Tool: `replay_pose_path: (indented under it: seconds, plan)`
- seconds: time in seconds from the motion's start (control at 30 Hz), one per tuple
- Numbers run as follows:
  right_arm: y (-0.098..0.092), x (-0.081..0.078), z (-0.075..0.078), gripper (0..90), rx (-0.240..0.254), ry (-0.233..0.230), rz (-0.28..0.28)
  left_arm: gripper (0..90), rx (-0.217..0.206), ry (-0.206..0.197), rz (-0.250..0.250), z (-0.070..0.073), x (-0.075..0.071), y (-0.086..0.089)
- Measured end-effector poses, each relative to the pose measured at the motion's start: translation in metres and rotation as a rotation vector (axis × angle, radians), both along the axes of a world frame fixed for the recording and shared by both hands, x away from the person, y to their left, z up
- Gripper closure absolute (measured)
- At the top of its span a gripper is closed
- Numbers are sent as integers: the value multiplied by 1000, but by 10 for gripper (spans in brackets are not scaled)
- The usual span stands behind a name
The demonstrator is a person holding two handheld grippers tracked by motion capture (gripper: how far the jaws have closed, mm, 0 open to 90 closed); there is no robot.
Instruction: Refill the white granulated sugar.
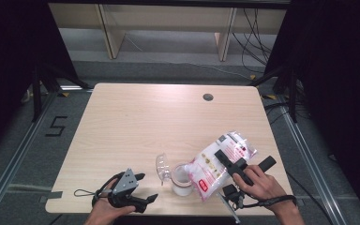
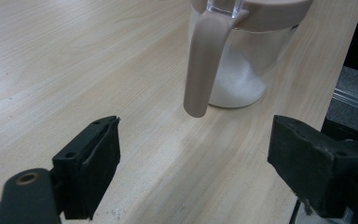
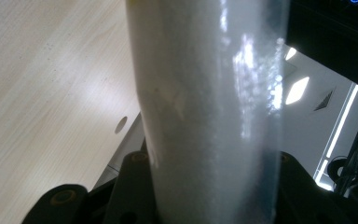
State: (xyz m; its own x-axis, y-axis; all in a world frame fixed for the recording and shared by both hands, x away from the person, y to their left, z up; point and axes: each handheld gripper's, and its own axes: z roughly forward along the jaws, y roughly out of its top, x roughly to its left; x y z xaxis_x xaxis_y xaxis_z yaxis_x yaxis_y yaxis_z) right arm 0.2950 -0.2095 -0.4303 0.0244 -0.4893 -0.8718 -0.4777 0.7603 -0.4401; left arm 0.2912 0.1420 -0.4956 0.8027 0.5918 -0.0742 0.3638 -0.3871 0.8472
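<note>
At lower right, the right claw (image 1: 228,159) grips a tilted bag (image 1: 218,161) over the jar (image 1: 182,180); at lower left, the left claw (image 1: 146,187) stands wide, empty.

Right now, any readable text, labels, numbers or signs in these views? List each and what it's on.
"5": black tape marking on the grey floor, left of the light wooden table.
Print on the clear plastic bag of white granules, red and pink label patches: too small and blurred to read.
Clear jar with beige lid and handle: no text visible.
Left gripper and right gripper, shut on the bag: no readable markings.
</note>
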Motion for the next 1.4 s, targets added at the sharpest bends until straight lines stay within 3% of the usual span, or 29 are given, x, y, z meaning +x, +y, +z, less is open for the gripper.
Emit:
replay_pose_path:
  seconds: [0.43, 0.63, 0.97, 1.07, 1.4]
  plan:
    - [0, 0, 0, 697, 5, 1, 0, 165, -8, 2, 3, 0, 0, 0]
    - [0, -1, 0, 699, 5, -2, 5, 165, 18, 0, -5, 1, 0, 0]
    - [-2, -1, 0, 702, 23, 6, -7, 165, 10, 7, -4, 0, 0, 0]
    - [-1, -1, 1, 702, 8, 2, 6, 165, 3, 1, -4, 0, 0, 0]
    - [-1, -1, 2, 705, 11, -1, 10, 165, 19, 7, 3, 1, 0, 2]
